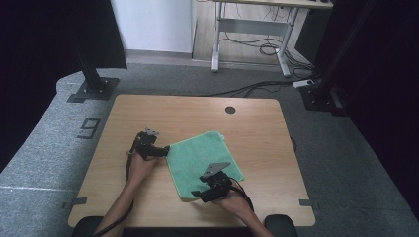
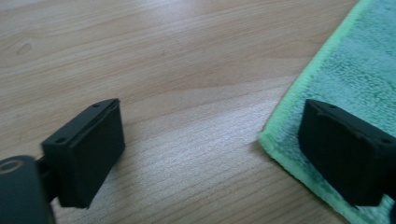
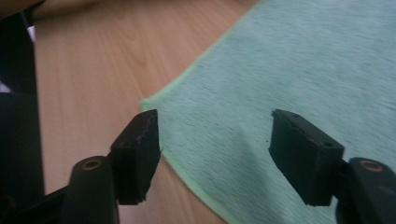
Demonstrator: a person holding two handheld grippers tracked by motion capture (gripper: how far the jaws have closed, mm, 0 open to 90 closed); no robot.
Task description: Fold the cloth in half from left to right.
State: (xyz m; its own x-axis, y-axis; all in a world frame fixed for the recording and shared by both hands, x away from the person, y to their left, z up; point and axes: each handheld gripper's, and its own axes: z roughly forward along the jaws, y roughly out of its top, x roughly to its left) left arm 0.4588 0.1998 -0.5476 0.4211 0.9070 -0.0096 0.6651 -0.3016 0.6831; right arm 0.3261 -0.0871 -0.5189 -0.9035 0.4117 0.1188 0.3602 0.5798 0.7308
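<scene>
surface: light wooden table (image 1: 148,106) | on it: green cloth (image 1: 197,153), spread flat, right of centre

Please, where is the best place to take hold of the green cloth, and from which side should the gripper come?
Probably at a corner. The green cloth lies flat, so only edges give the jaws something to pinch. The left gripper already straddles one corner; come in low from the bare table side.

Bare table (image 1: 148,108) beyond cloth (image 1: 197,153) (nothing blocks passage).
</scene>
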